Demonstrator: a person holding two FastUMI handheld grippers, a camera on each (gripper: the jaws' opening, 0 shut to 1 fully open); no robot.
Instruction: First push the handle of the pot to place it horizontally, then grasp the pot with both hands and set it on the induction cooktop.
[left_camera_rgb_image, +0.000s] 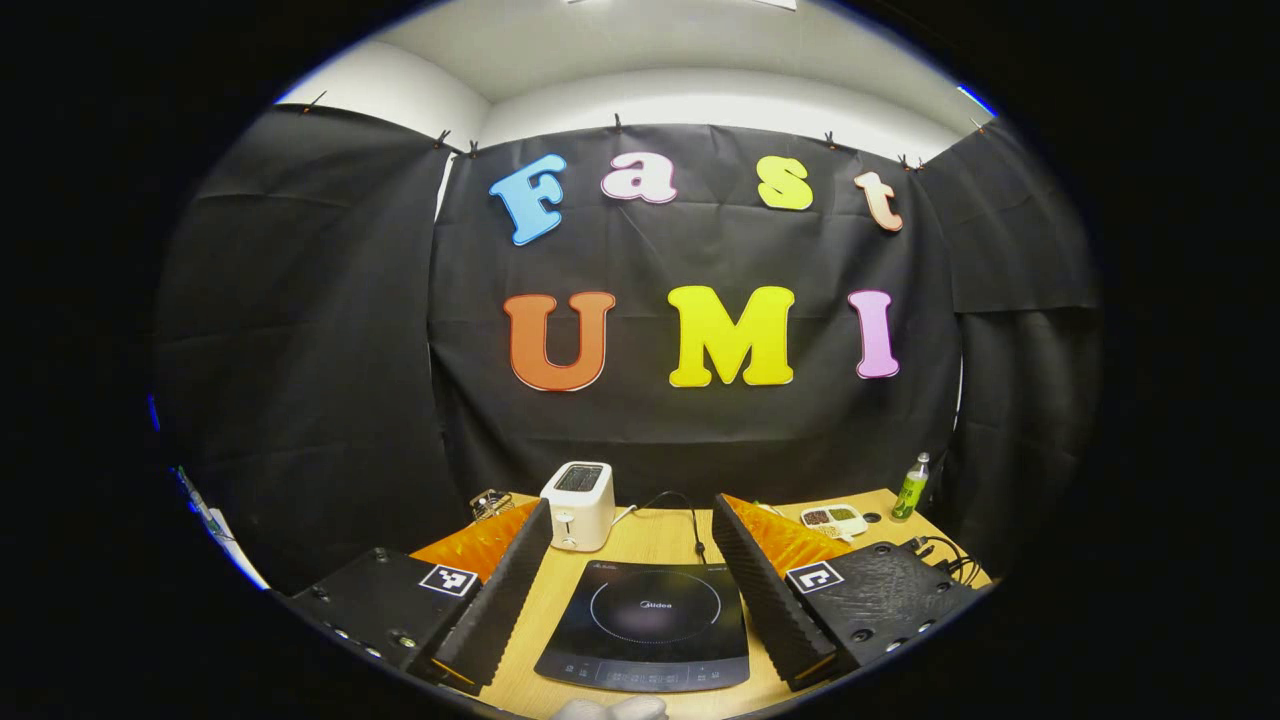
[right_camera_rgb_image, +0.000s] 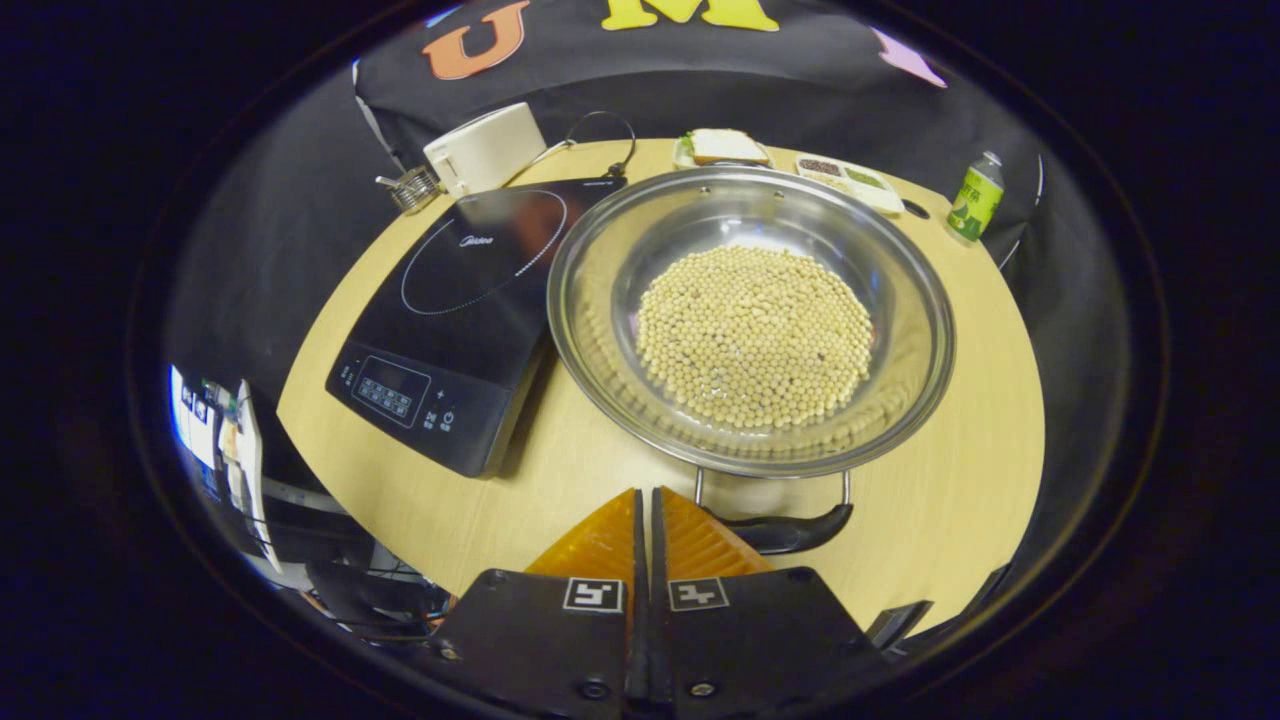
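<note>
Your right hand-held gripper (right_camera_rgb_image: 645, 500), fingers pressed together, sits just beside the pot (right_camera_rgb_image: 750, 320) handle (right_camera_rgb_image: 790, 530); shove hard and the beans (right_camera_rgb_image: 755, 335) may spill. Your left hand-held gripper (left_camera_rgb_image: 632, 560) hangs spread over the cooktop (left_camera_rgb_image: 650, 625).

My right gripper (right_camera_rgb_image: 645, 500) hides part of the pot's handle (right_camera_rgb_image: 790, 530); I can't tell what's in the little tray (left_camera_rgb_image: 833, 518).
</note>
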